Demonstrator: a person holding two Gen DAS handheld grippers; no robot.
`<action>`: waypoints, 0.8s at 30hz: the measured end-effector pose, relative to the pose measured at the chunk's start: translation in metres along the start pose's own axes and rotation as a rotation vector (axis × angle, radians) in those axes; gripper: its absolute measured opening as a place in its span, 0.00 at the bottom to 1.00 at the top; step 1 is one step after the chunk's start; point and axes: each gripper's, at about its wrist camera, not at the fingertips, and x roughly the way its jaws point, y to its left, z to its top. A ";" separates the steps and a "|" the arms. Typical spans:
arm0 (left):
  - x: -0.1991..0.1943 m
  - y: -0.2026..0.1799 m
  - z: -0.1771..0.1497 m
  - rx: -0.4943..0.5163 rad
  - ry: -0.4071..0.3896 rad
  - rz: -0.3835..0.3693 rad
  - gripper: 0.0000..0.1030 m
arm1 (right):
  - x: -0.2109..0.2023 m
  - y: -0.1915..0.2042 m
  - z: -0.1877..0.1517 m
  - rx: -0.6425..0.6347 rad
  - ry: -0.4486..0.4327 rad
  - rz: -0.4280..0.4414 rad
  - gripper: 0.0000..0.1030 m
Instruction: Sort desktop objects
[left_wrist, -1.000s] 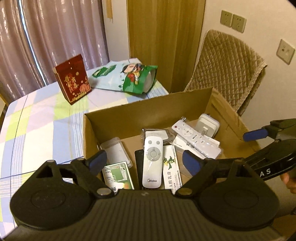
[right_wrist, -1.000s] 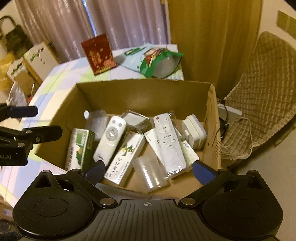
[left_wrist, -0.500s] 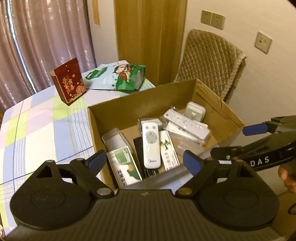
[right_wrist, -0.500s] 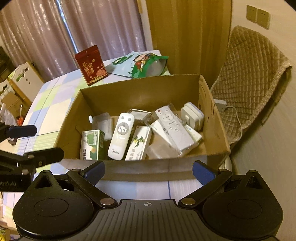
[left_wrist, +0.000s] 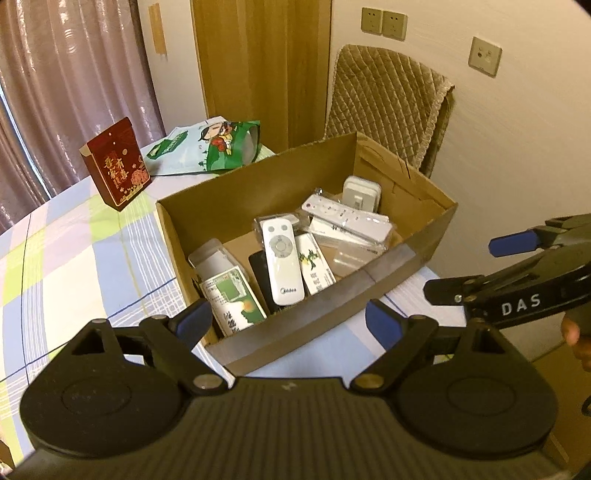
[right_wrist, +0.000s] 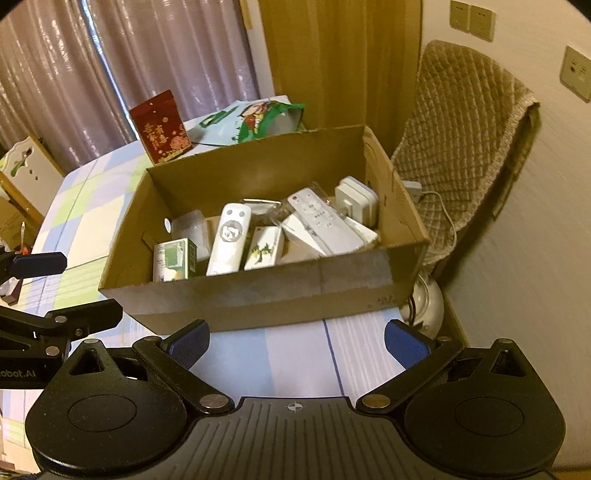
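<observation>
An open cardboard box (left_wrist: 314, 325) (right_wrist: 258, 295) stands on the checked tablecloth. Inside lie a white Midea remote (left_wrist: 282, 254) (right_wrist: 229, 240), a second white remote in plastic wrap (left_wrist: 343, 218) (right_wrist: 317, 221), a green-and-white carton (left_wrist: 232, 299) (right_wrist: 173, 258), a slim white box with a green plant print (left_wrist: 314, 264) (right_wrist: 264, 249) and a white adapter (left_wrist: 360, 194) (right_wrist: 356, 199). My left gripper (left_wrist: 288, 321) (right_wrist: 74, 288) hovers open over the box's near left corner, holding nothing. My right gripper (right_wrist: 297, 341) (left_wrist: 476, 267) is open and empty, just short of the box's front wall.
A red gift box (left_wrist: 116, 164) (right_wrist: 160, 127) and a green snack bag (left_wrist: 210, 146) (right_wrist: 258, 118) sit on the table behind the box. A chair with a quilted cover (left_wrist: 384, 99) (right_wrist: 461, 122) stands by the wall, right of the table. Bare tablecloth (left_wrist: 74, 251) spreads to the left.
Both grippers have drawn back from over the box's contents to outside its front wall. The box now looks smaller and farther off. Both stay open and empty.
</observation>
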 end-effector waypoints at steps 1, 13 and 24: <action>0.000 0.000 -0.002 0.000 0.001 0.000 0.88 | 0.000 0.000 -0.002 0.004 0.002 -0.005 1.00; -0.002 -0.005 -0.023 0.058 -0.017 0.030 0.90 | -0.006 0.000 -0.024 0.059 0.014 -0.046 1.00; 0.000 -0.005 -0.036 0.048 0.014 0.020 0.90 | -0.011 0.001 -0.037 0.092 0.023 -0.040 1.00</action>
